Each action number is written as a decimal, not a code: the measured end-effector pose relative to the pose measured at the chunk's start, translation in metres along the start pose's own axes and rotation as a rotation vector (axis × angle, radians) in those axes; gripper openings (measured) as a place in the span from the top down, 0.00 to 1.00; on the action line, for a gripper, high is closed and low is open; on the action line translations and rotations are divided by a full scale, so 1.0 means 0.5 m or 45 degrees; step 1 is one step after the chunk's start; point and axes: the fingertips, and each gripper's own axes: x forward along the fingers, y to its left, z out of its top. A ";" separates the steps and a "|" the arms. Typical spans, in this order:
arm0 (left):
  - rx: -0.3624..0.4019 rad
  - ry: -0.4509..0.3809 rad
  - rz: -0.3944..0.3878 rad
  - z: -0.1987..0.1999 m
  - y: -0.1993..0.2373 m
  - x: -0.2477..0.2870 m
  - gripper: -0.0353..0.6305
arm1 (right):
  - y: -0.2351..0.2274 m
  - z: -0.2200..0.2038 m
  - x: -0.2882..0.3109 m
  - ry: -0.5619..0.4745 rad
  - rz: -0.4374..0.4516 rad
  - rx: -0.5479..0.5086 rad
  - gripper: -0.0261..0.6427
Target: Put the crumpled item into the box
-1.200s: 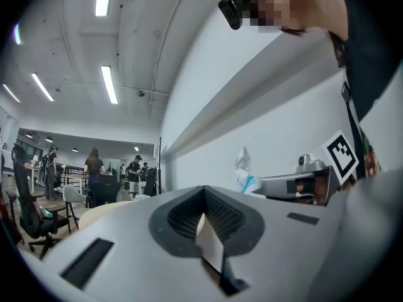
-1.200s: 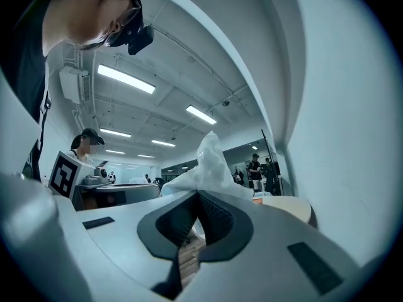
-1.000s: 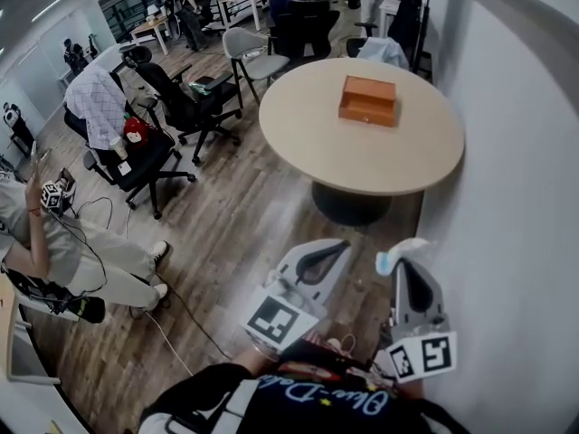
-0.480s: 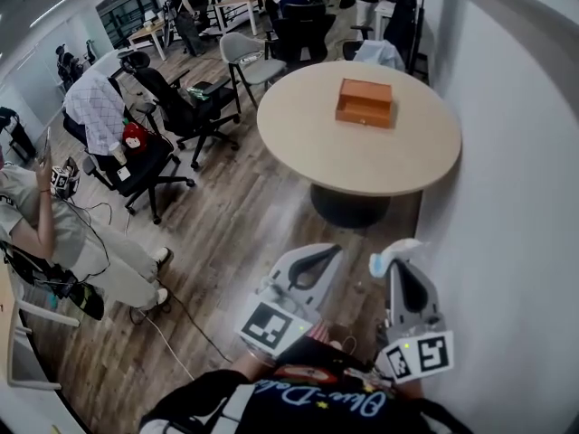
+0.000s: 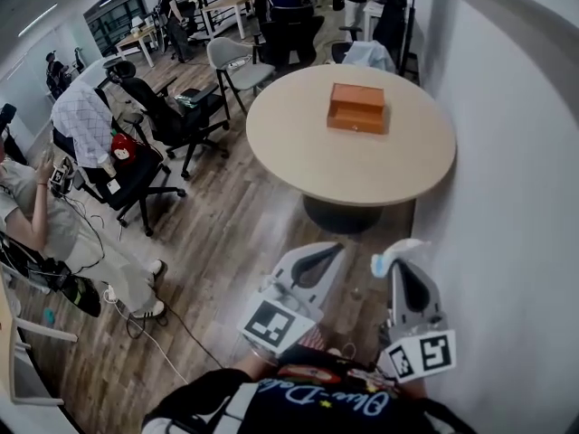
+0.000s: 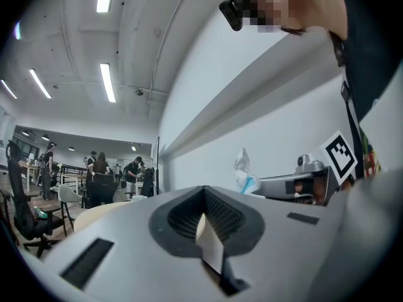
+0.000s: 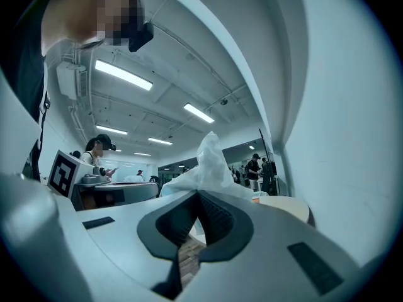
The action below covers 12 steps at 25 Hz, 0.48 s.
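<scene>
An orange box (image 5: 356, 108) sits on the round beige table (image 5: 353, 165) ahead of me. My right gripper (image 5: 401, 255) is shut on a crumpled white and pale blue item (image 5: 395, 253), which sticks out past its jaw tips (image 7: 208, 162). It is held low, above the wooden floor, well short of the table. My left gripper (image 5: 318, 253) is beside it, shut with nothing in it. The left gripper view shows the crumpled item (image 6: 244, 172) off to its right.
A pale wall (image 5: 507, 197) runs close along my right side. Black office chairs (image 5: 136, 165) and a grey chair (image 5: 237, 57) stand left of the table. A seated person (image 5: 54, 233) is at the far left, cables (image 5: 154, 333) trail on the floor.
The view has shifted slightly, so the table and box sit a little further left and higher. Both grippers keep their places, the right one still holding the crumpled item.
</scene>
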 end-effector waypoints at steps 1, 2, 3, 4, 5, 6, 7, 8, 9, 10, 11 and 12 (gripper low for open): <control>-0.001 -0.005 -0.008 -0.001 0.003 0.005 0.96 | -0.002 -0.002 0.003 0.000 -0.007 0.000 0.96; 0.000 -0.007 -0.015 0.000 0.012 0.014 0.96 | -0.005 0.001 0.013 0.001 -0.011 0.006 0.96; 0.003 -0.006 -0.019 0.004 0.027 0.028 0.96 | -0.012 0.008 0.032 0.001 -0.016 0.011 0.96; 0.005 -0.004 -0.022 0.009 0.046 0.044 0.96 | -0.021 0.017 0.055 0.001 -0.023 0.015 0.96; 0.002 -0.004 -0.023 0.014 0.066 0.059 0.96 | -0.030 0.025 0.079 0.000 -0.029 0.011 0.96; -0.005 -0.006 -0.022 0.017 0.085 0.071 0.96 | -0.039 0.029 0.101 0.002 -0.035 -0.001 0.96; -0.014 -0.007 -0.020 0.017 0.102 0.080 0.96 | -0.044 0.031 0.120 0.006 -0.035 -0.015 0.96; -0.021 -0.006 -0.016 0.015 0.119 0.087 0.96 | -0.045 0.029 0.138 0.013 -0.029 -0.027 0.96; -0.023 -0.001 -0.012 0.011 0.135 0.093 0.96 | -0.046 0.026 0.154 0.020 -0.023 -0.036 0.96; -0.021 0.005 -0.008 0.007 0.151 0.099 0.96 | -0.047 0.022 0.170 0.025 -0.019 -0.039 0.96; -0.018 0.009 -0.003 0.003 0.166 0.105 0.96 | -0.049 0.019 0.186 0.029 -0.017 -0.034 0.96; -0.017 0.009 0.001 0.001 0.181 0.111 0.96 | -0.051 0.018 0.202 0.031 -0.017 -0.023 0.96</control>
